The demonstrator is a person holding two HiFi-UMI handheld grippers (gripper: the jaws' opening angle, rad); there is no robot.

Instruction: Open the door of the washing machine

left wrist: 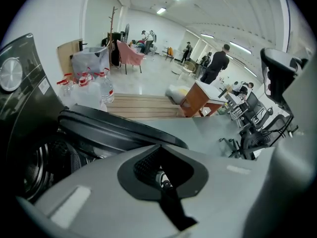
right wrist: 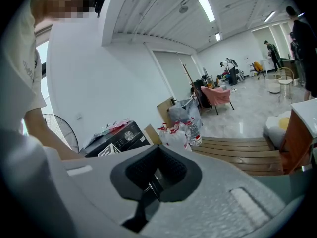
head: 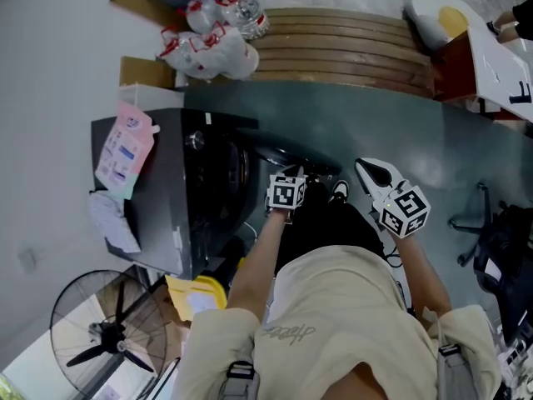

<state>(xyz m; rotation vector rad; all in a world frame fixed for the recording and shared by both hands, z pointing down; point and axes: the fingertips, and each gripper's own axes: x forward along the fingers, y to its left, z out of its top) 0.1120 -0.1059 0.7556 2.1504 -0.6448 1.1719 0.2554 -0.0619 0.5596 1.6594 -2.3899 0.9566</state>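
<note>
The dark washing machine (head: 158,190) stands at the left in the head view, its round door (head: 287,155) swung out from the front. In the left gripper view the door's black rim (left wrist: 119,128) lies just beyond my jaws, with the drum opening (left wrist: 44,165) and a silver knob (left wrist: 10,74) to the left. My left gripper (head: 293,176) is shut, with nothing between its jaws, close by the door's edge. My right gripper (head: 371,172) hangs to the right, apart from the door, shut and empty. The machine (right wrist: 116,135) shows far off in the right gripper view.
Water bottles in bags (head: 216,32) and a curved wooden platform (head: 341,52) lie beyond the machine. A floor fan (head: 104,336) and a yellow container (head: 196,294) sit at the lower left. An office chair (head: 500,248) stands at the right. Pink packets (head: 125,148) rest on the machine.
</note>
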